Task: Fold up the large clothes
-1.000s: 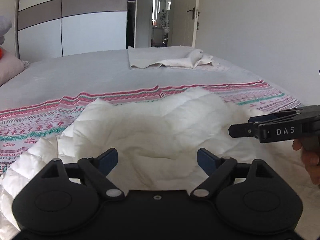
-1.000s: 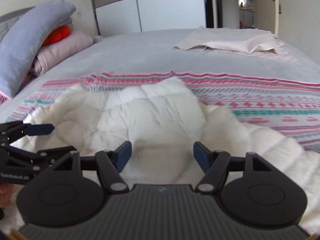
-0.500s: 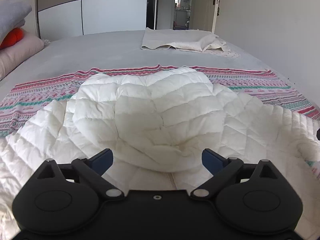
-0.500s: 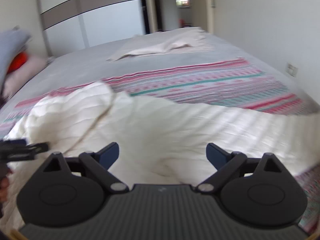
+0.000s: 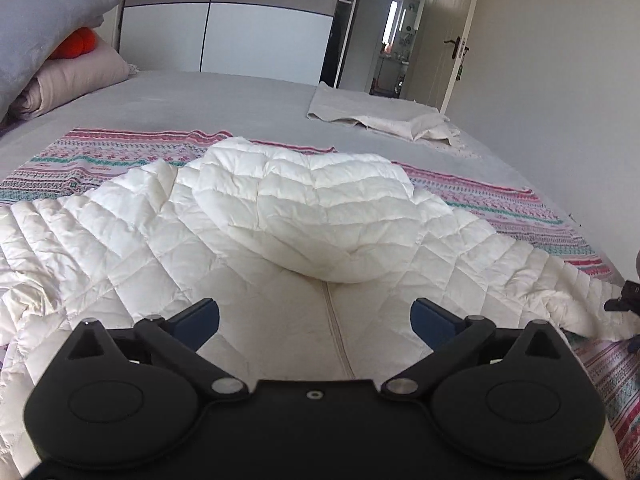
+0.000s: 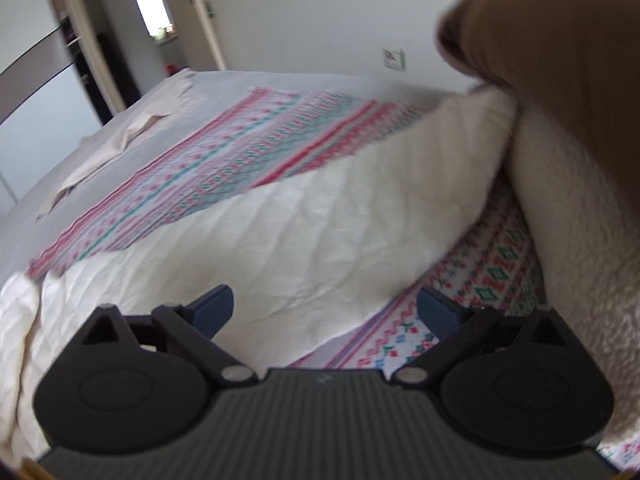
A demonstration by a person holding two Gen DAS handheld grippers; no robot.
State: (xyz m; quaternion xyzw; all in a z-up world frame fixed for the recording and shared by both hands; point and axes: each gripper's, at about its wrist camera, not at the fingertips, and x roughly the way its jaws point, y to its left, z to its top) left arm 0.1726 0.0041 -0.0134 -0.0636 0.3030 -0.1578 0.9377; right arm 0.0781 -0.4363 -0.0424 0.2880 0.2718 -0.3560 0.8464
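A white quilted hooded jacket [image 5: 280,240] lies spread on the bed, hood [image 5: 312,208] on top of the back, sleeves out to both sides. My left gripper [image 5: 315,316] is open and empty, just above the jacket's middle seam below the hood. My right gripper [image 6: 325,306] is open and empty over the jacket's right sleeve [image 6: 320,220], whose far end is lifted against a brown shape [image 6: 560,60] at the upper right. The right gripper's tip shows in the left wrist view [image 5: 624,304] at the right edge.
A patterned pink and green blanket [image 5: 100,156] lies under the jacket on the grey bed [image 5: 200,100]. A folded beige cloth [image 5: 380,116] lies at the far right of the bed. Pillows [image 5: 52,52] are stacked at the far left. A white wall [image 6: 320,20] runs along the right side.
The right gripper swung right, from the jacket's middle to its right sleeve. The left gripper moved in a little over the middle seam. Both stayed open.
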